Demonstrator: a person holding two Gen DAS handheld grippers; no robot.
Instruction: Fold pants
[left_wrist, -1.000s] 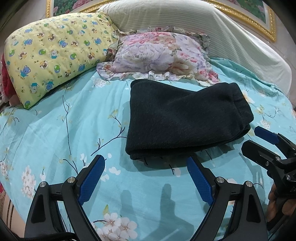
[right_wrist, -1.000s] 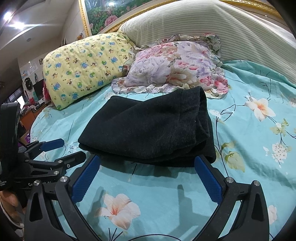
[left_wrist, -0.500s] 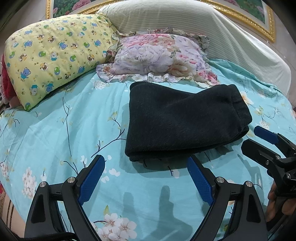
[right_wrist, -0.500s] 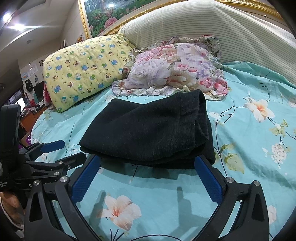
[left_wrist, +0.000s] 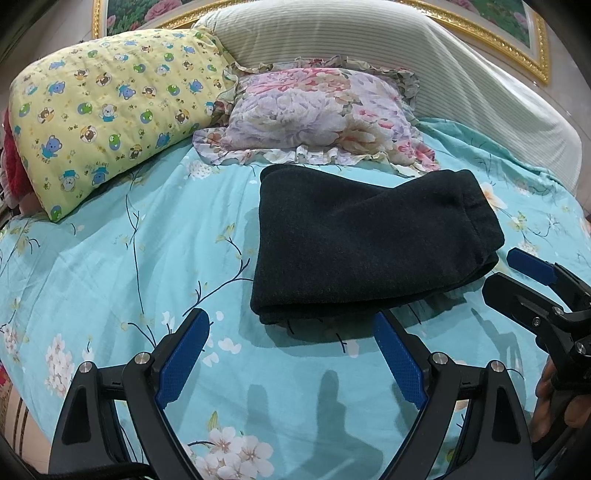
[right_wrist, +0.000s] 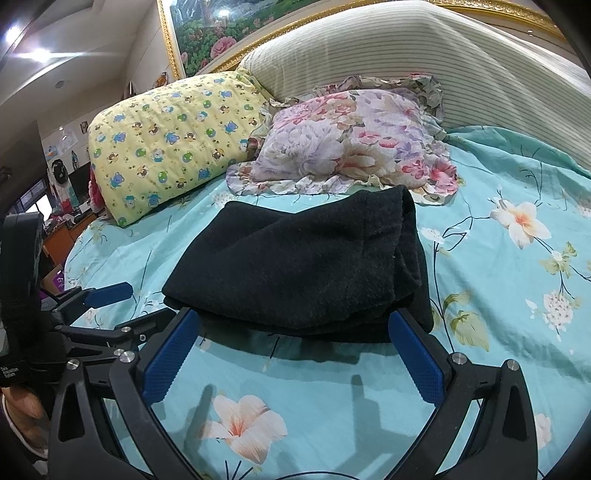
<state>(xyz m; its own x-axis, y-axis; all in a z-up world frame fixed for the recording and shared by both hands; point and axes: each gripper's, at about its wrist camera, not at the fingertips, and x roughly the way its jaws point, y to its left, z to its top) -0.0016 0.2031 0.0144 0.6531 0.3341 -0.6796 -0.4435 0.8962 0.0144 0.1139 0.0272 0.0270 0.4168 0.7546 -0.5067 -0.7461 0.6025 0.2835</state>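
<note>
The black pants (left_wrist: 362, 240) lie folded into a thick rectangle on the turquoise floral bedsheet (left_wrist: 110, 266); they also show in the right wrist view (right_wrist: 303, 266). My left gripper (left_wrist: 291, 354) is open and empty, just short of the pants' near left corner. My right gripper (right_wrist: 295, 350) is open and empty, its fingertips at the pants' near edge without gripping it. The right gripper also shows in the left wrist view (left_wrist: 517, 280), and the left gripper in the right wrist view (right_wrist: 110, 306).
A yellow cartoon-print pillow (left_wrist: 107, 107) and a floral ruffled pillow (left_wrist: 317, 114) lie behind the pants. A striped padded headboard (left_wrist: 406, 55) stands at the back. Room furniture (right_wrist: 55, 206) is off the bed's left side.
Both grippers have crept slightly forward toward the pants. The pants have not moved and both grippers stay open.
</note>
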